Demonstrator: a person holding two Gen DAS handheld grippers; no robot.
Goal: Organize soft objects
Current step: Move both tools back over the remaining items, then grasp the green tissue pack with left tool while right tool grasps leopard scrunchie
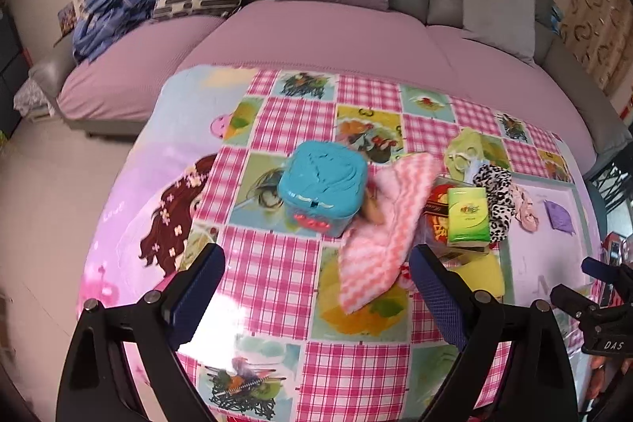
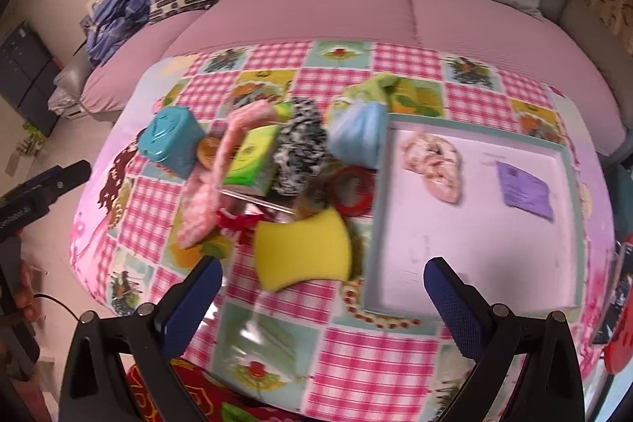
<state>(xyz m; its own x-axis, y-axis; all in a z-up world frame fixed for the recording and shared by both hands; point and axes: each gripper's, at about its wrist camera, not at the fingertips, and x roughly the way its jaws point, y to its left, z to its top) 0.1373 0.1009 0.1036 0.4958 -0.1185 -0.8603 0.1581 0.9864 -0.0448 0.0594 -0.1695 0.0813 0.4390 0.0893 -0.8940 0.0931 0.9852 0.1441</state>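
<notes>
Table (image 2: 356, 374) under checked cloth; white tray (image 2: 569, 153) at 2 o'clock of the right gripper (image 2: 322, 299), holding pink scrunchie (image 2: 433, 163) and purple cloth (image 2: 524, 194). Yellow sponge (image 2: 302, 248) lies just ahead at 11 o'clock, between the spread, empty fingers. Left gripper (image 1: 316, 287) also spread, empty, hovering; pink striped cloth (image 1: 385, 232) at 1 o'clock. Only the left view shows the sponge mostly hidden.
</notes>
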